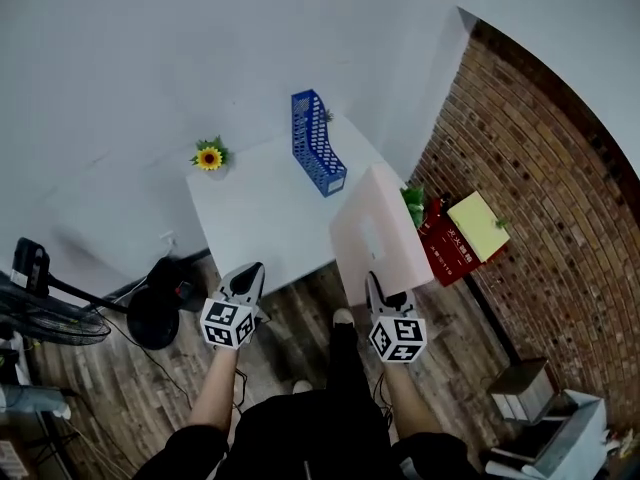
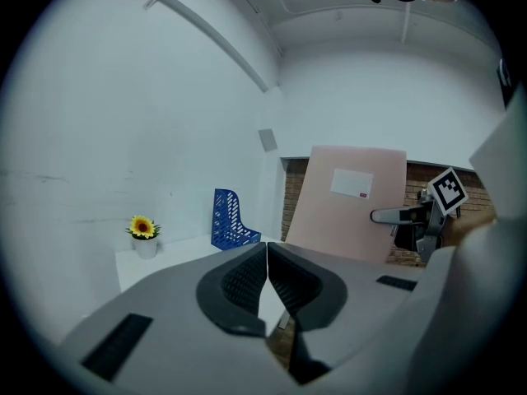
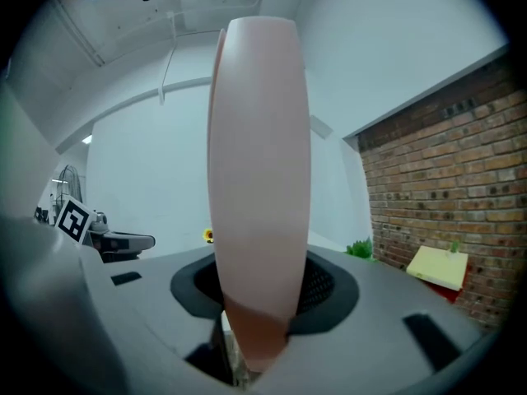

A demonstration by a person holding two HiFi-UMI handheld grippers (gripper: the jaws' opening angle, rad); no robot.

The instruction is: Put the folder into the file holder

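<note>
A pale pink folder [image 1: 378, 236] with a white label stands upright in the air in front of the white table [image 1: 262, 218], off its right front corner. My right gripper [image 1: 378, 286] is shut on the folder's lower edge; in the right gripper view the folder's spine [image 3: 259, 179] rises between the jaws. The blue mesh file holder [image 1: 316, 142] stands on the table's far right part, its open side up. My left gripper [image 1: 245, 283] hovers at the table's front edge, jaws shut and holding nothing. From the left gripper view the folder [image 2: 350, 204] and the file holder [image 2: 230, 219] both show.
A small potted sunflower [image 1: 209, 157] sits on the table's far left. Right of the table are a green plant [image 1: 414, 205], a red box [image 1: 448, 244] and a yellow pad [image 1: 477, 224] by the brick wall. A fan [image 1: 40, 313] and a black stand base [image 1: 155, 313] stand on the floor at left.
</note>
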